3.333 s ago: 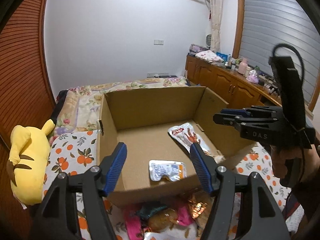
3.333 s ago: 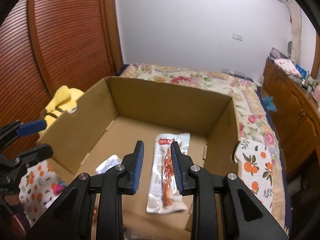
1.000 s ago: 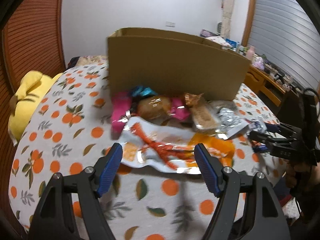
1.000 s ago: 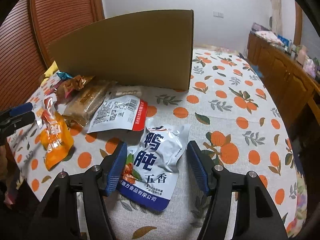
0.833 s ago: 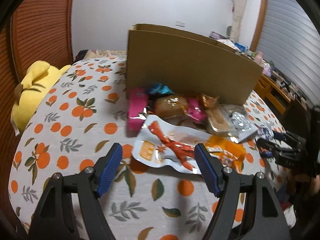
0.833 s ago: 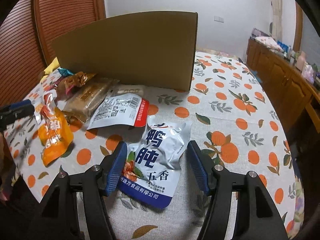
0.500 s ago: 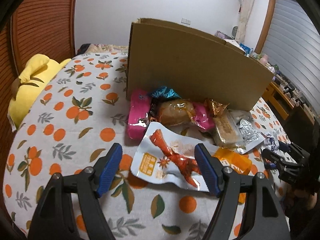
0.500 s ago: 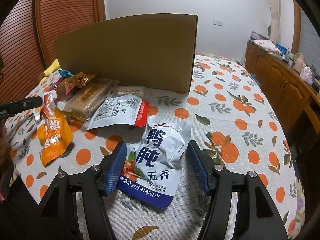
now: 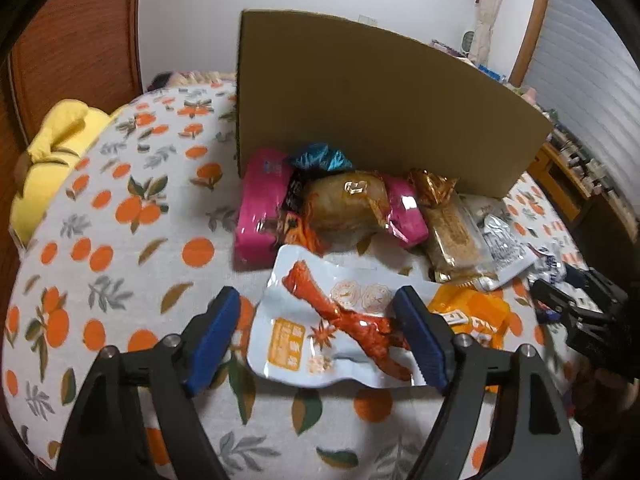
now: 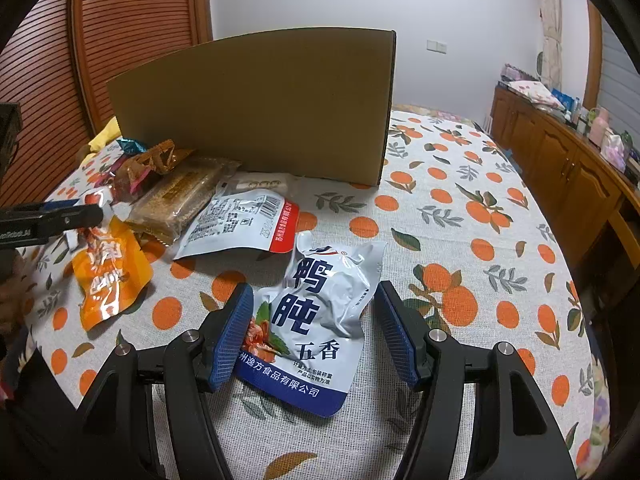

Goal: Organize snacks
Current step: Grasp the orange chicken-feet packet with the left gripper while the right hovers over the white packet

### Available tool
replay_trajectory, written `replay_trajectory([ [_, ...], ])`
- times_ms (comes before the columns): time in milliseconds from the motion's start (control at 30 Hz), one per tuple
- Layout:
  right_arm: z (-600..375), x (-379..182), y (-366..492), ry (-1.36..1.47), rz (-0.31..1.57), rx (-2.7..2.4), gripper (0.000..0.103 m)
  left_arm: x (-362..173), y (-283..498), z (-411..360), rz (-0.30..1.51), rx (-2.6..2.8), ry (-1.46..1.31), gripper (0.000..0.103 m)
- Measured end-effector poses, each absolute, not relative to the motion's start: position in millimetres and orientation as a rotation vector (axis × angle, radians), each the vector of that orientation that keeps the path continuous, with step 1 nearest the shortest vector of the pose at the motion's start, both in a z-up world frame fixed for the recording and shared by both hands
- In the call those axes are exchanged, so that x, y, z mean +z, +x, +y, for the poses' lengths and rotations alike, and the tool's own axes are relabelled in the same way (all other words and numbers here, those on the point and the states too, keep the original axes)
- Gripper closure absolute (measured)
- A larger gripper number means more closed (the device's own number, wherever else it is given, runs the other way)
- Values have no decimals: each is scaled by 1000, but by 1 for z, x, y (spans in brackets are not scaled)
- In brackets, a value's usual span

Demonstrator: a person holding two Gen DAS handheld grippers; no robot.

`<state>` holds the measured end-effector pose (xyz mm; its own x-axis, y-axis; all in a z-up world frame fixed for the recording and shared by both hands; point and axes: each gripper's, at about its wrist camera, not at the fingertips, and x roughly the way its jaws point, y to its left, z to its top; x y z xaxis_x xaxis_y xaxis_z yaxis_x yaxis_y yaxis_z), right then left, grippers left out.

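A cardboard box (image 9: pixel 372 112) stands on the orange-print cloth; it also shows in the right wrist view (image 10: pixel 260 108). Several snack packs lie in front of it. My left gripper (image 9: pixel 320 336) is open, its fingers on either side of a white pack with a red chicken foot (image 9: pixel 340 328) that lies flat. My right gripper (image 10: pixel 316 336) is open around a white and blue pouch (image 10: pixel 320 304) lying on the cloth. An orange pack (image 10: pixel 108 272), a white barcode pack (image 10: pixel 240 220) and a brown bar (image 10: pixel 180 196) lie to the left.
Pink packs (image 9: pixel 260 208), a blue wrapper (image 9: pixel 320 160) and a golden pack (image 9: pixel 348 200) crowd the box's front wall. A yellow plush toy (image 9: pixel 52 160) lies at the far left. A wooden cabinet (image 10: pixel 560 152) runs along the right. The table edge (image 10: pixel 580 280) curves close on the right.
My left gripper has come down and forward over the chicken foot pack, which now sits between its fingers. My right gripper has stayed still, open around the white and blue pouch.
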<state>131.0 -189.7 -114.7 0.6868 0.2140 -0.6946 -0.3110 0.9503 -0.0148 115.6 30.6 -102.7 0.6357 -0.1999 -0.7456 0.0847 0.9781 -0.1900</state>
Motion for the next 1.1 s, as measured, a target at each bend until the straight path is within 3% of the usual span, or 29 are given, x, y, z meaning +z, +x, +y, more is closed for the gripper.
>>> replay_trajectory([
  [367,-189,-114,131,-137,758,299,39,-87,86,33,871,-247,-120,25],
  [767,-189,-114,131,-139,756,306,39,-68,66,-15,855,-401,198,24],
  [1100,-188,-114,131,-143,756,315,39,-94,84,-39,946,-516,396,22],
])
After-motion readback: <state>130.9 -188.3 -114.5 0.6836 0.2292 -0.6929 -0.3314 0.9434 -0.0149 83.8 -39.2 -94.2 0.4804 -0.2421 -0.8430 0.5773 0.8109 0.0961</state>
